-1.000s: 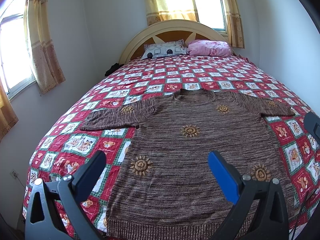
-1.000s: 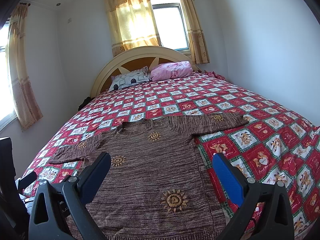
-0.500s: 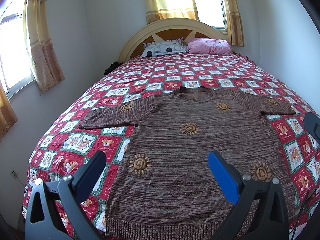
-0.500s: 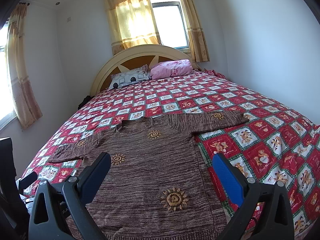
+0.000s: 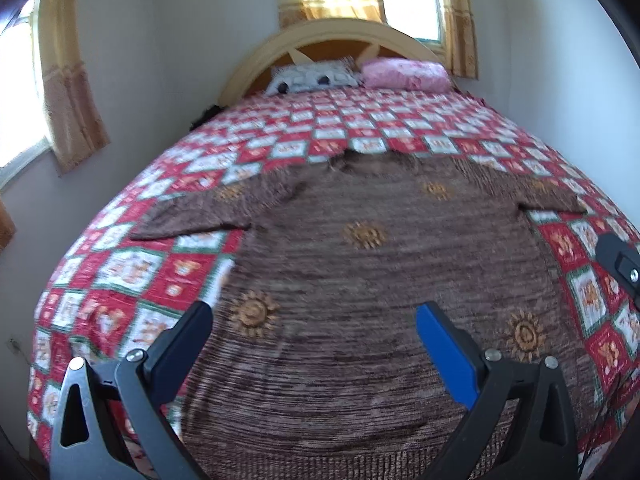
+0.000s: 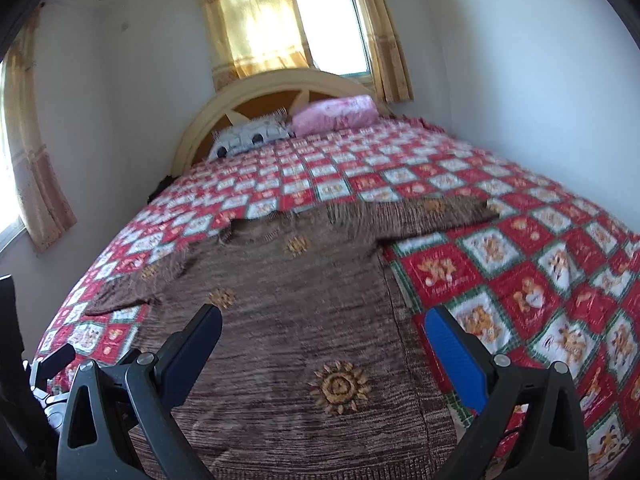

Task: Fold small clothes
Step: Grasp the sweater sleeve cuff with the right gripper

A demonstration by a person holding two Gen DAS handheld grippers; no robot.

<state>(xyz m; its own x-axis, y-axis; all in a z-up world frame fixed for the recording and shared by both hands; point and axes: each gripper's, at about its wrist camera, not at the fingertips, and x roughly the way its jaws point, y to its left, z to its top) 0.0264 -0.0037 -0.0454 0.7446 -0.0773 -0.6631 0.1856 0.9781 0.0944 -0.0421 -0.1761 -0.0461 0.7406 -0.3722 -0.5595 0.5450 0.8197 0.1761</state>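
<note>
- Both views have dipped toward the sweater (image 5: 360, 280) since half a second ago and are now motion-blurred; the grippers look to be coming down on it.
- Left gripper (image 5: 314, 334): jaws wide apart, holding nothing, above the hem's 7 o'clock side.
- Right gripper (image 6: 324, 330): jaws likewise spread and empty, over the 5 o'clock side.
- The sweater lies flat on the quilt (image 6: 520, 264), sleeves out, unfolded; probably a first grasp is near.

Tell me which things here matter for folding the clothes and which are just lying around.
For the job: brown sweater spread flat on the quilt; left gripper and right gripper, both open above it.

Just there: red patchwork quilt, pink pillow, patterned pillow, curtains.
</note>
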